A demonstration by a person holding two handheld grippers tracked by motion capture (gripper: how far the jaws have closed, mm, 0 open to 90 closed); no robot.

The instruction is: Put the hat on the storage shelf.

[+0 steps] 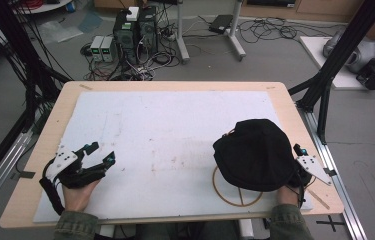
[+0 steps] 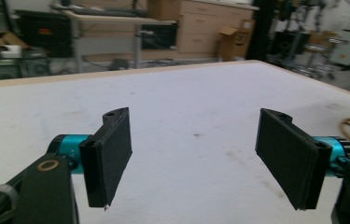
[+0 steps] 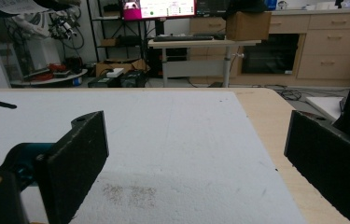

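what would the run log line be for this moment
left gripper: open, holding nothing | right gripper: open, holding nothing | black hat: on white board, partly covering brown ring

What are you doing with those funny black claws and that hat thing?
A person sits at a table with a white board on it, holding a grasping tool in each hand. The left tool is open and holds nothing. The right tool is open too. A black cap lies by the right hand, partly covering a thin brown ring. Nothing is being picked up right now.
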